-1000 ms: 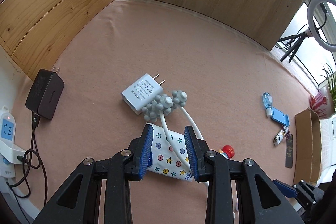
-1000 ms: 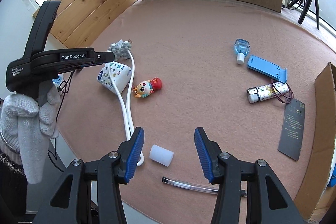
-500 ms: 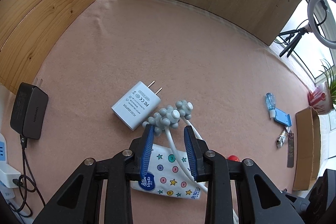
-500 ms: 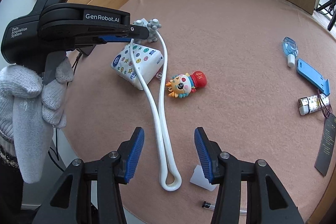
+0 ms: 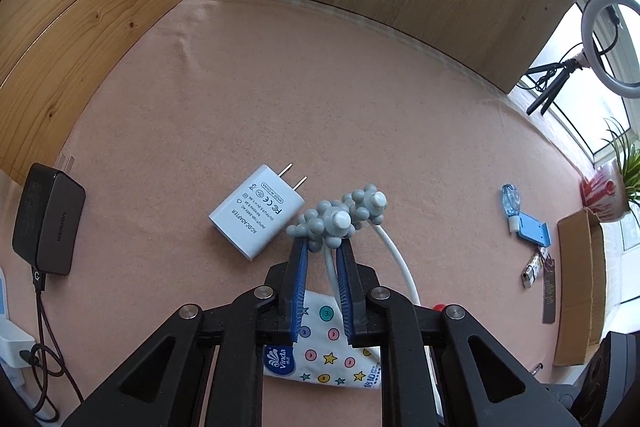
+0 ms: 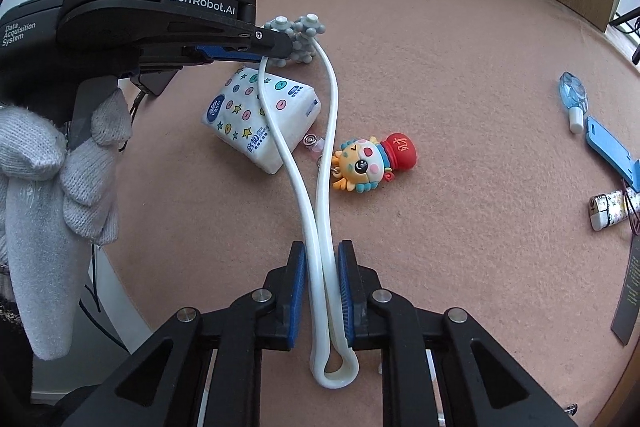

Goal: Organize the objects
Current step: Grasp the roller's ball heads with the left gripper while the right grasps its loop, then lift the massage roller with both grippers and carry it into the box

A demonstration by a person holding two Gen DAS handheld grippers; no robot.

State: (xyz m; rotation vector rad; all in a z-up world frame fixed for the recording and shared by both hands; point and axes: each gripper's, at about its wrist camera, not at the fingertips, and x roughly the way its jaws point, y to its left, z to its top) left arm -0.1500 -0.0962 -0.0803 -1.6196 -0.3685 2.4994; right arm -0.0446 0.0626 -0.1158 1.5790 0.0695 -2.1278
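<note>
Closing within the last half second, the right tongs now pinch both white arms of the massager near its looped end, while the left tongs clamp one arm just behind the knobbed heads above the tissue pack, so it is likely ready to carry.

Your left tool covers the top of the tissue pack, and only a red sliver of the toy shows past its arm. The power strip is cut off by the left wrist view's edge. In the right wrist view, your right tool hides part of the white massager loop, the dark card runs off the right edge, and the small items beside the pack are too small to name.
</note>
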